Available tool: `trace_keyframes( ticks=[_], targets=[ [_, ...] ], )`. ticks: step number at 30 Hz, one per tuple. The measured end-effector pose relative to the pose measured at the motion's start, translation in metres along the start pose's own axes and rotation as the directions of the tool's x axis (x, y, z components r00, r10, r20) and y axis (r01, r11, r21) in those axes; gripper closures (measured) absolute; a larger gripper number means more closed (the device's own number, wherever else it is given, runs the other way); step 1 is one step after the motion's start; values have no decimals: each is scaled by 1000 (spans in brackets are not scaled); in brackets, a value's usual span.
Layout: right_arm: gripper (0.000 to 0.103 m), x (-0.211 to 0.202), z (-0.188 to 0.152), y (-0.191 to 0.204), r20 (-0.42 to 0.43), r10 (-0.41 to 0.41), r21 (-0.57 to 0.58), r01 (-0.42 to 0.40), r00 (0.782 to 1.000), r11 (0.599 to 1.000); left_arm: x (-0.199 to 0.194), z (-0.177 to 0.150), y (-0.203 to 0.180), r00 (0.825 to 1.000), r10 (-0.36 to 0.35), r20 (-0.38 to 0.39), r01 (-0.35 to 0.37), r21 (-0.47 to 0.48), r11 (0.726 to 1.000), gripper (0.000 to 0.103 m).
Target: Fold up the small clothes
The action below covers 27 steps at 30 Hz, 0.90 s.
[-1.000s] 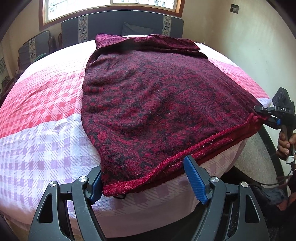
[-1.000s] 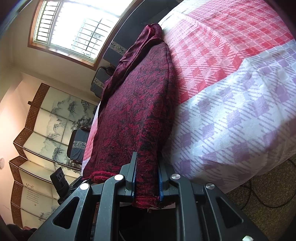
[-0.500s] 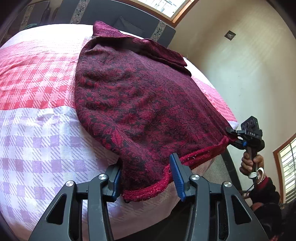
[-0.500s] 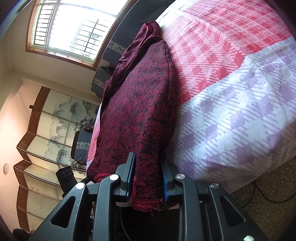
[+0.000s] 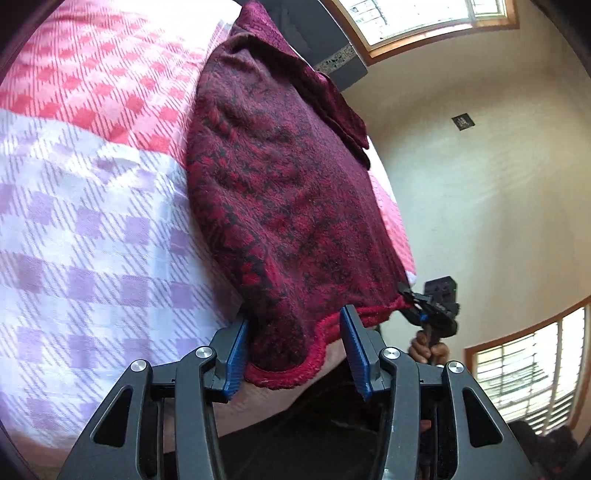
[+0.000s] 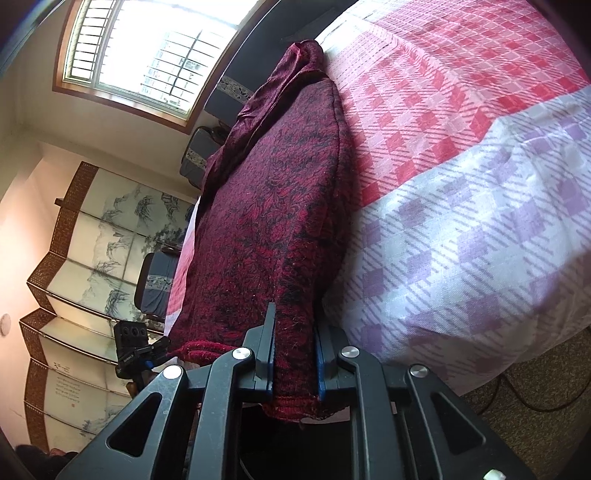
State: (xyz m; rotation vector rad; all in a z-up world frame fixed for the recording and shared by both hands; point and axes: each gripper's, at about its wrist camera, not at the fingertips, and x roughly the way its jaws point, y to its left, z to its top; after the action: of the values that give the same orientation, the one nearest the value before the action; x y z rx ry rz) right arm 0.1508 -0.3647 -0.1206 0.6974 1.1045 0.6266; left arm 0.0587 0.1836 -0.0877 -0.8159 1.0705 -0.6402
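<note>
One garment lies on the bed: a maroon knit with a darker leaf-like pattern, fuzzy in texture, edged by a thicker, brighter red ribbed hem. It stretches from the bed's far edge to its near edge, where the hem hangs over. At the far end a plainer maroon fold of it lies bunched.

The bedcover is one woven sheet in two bands: a pink-red check toward the far edge and a white band with lilac squares toward the near edge.

Two grippers are at work, each black with blue ribbed pads. The left gripper has one hem corner between its jaws; the left pad touches the cloth, the right pad stands clear of it, so the jaws are partly open. They closed in over the last second and have just eased apart slightly. The right gripper has its jaws nearly together, pinching the other hem corner, which pokes out below the pads.

Two windows with wooden frames show in the left view. One folding screen with painted landscape panels stands in the right view.
</note>
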Motion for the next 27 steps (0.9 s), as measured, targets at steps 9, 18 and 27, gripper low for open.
trace_keyframes(
  ticks=[9, 18, 27],
  targets=[
    [86, 2, 0, 1, 3, -1, 4, 1, 1000, 1000, -12, -32, 1, 996, -72, 56, 75, -53, 996, 49],
    [86, 4, -1, 1, 10, 1, 20, -2, 1000, 1000, -2, -28, -27, 959, 117, 257, -102, -68, 992, 43],
    [90, 2, -1, 5, 10, -24, -18, 24, 1000, 1000, -10, -33, -55, 895, 256, 364, -283, 22, 959, 92]
  ],
)
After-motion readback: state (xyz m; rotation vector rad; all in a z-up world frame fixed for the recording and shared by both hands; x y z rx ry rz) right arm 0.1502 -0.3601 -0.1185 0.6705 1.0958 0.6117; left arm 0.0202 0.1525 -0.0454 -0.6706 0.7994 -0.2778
